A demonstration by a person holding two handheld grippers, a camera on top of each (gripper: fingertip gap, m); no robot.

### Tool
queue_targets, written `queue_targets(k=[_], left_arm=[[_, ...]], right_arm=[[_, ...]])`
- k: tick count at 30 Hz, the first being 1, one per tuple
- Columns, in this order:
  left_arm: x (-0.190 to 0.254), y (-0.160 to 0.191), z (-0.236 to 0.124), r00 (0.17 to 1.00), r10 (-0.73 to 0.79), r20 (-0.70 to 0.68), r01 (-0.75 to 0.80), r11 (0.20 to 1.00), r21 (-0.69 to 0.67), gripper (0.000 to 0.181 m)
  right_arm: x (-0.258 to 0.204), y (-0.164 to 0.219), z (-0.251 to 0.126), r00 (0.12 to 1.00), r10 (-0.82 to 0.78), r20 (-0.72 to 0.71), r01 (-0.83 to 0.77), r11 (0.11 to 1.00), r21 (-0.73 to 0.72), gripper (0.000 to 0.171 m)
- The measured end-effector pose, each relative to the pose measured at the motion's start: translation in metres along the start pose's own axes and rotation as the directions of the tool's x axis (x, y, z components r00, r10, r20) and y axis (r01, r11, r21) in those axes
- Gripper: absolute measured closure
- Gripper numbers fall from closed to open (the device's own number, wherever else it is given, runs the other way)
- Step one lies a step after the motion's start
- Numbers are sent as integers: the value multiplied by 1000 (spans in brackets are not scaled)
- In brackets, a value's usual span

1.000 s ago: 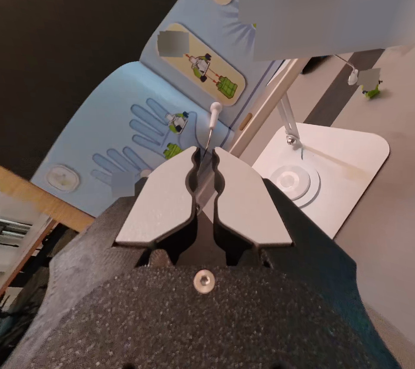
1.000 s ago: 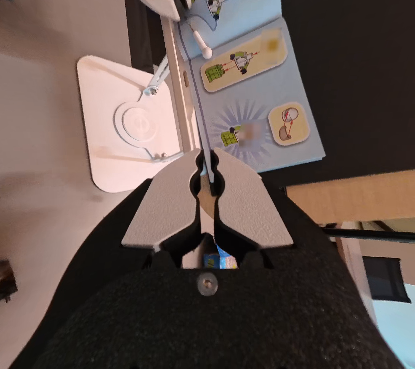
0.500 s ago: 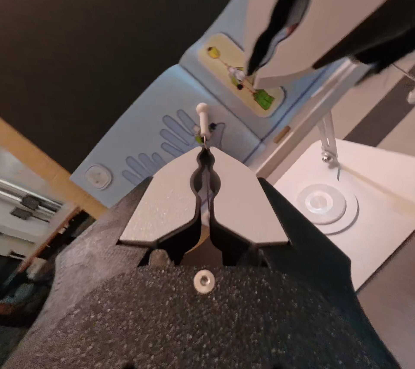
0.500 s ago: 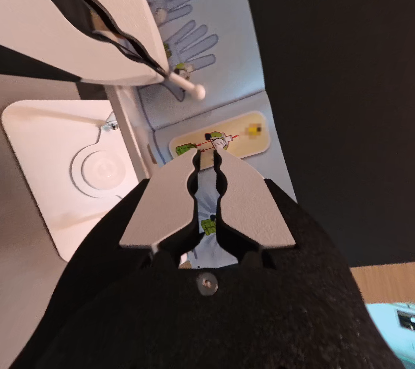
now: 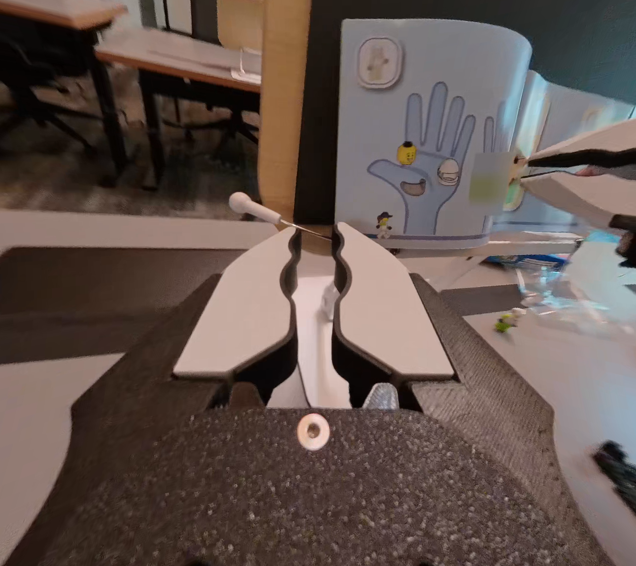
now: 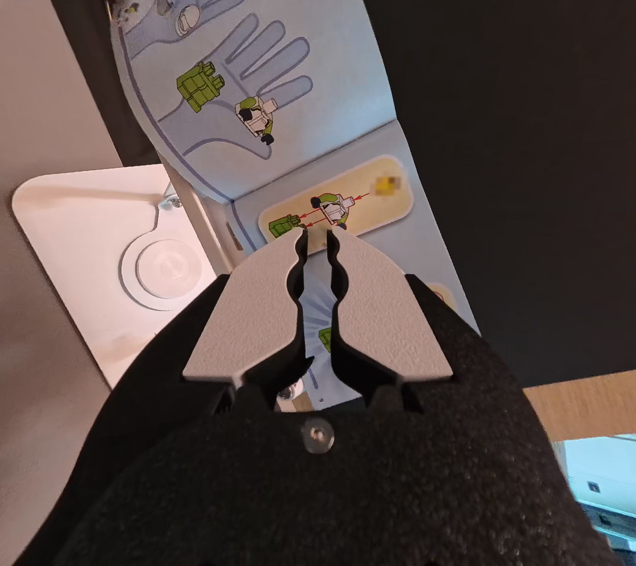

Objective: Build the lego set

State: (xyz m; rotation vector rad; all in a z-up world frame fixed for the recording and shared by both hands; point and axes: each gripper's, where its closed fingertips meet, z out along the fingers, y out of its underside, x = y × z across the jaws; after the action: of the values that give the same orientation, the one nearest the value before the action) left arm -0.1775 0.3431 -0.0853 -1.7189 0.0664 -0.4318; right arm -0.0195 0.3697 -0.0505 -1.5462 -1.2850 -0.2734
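Both tongs gape narrowly and empty, left gripper [image 5: 315, 234] near the booklet [image 5: 430, 122] on its stand [image 6: 86, 239] at the bench's back edge, right gripper [image 6: 316, 232] at the page, so check the diagram calmly, then fetch the green minifigure [image 5: 506, 324] lying rightward.

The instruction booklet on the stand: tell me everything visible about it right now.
The instruction booklet is thin, glossy, pale-blue paper, open and propped upright on a white stand. Its pages bow outward in a curve rather than lying flat. Printed on them are outlined hands holding small figure parts, plus yellow panels with red assembly arrows. The right hand-held gripper hovers open in front of a yellow panel; whether it touches the page cannot be told.
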Motion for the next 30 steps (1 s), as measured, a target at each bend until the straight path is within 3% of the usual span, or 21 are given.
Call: queue_targets(k=[8,10,12,17,22,30], left_arm=[[8,5,-32,963,-252,-92,248,967,-55,170],[29,-12,-45,977,-156,-143,160,987,15,177],[63,-25,-53,985,65,-161,-54,996,72,181],[154,-25,-43,881,374,-291,-370,926,69,181],[157,-51,-56,908,346,-237,-318,936,150,181],[182,-42,-109,851,448,-274,-395,890,228,181]], right_arm=[[0,2,0,999,52,10,-52,999,9,158],[0,2,0,998,58,7,-59,998,12,159],[0,2,0,998,62,1,-62,998,13,159],[-1,0,0,995,104,6,-104,995,5,159],[-8,-10,-1,971,226,73,-230,973,39,153],[-20,-33,3,940,320,117,-326,945,34,142]])
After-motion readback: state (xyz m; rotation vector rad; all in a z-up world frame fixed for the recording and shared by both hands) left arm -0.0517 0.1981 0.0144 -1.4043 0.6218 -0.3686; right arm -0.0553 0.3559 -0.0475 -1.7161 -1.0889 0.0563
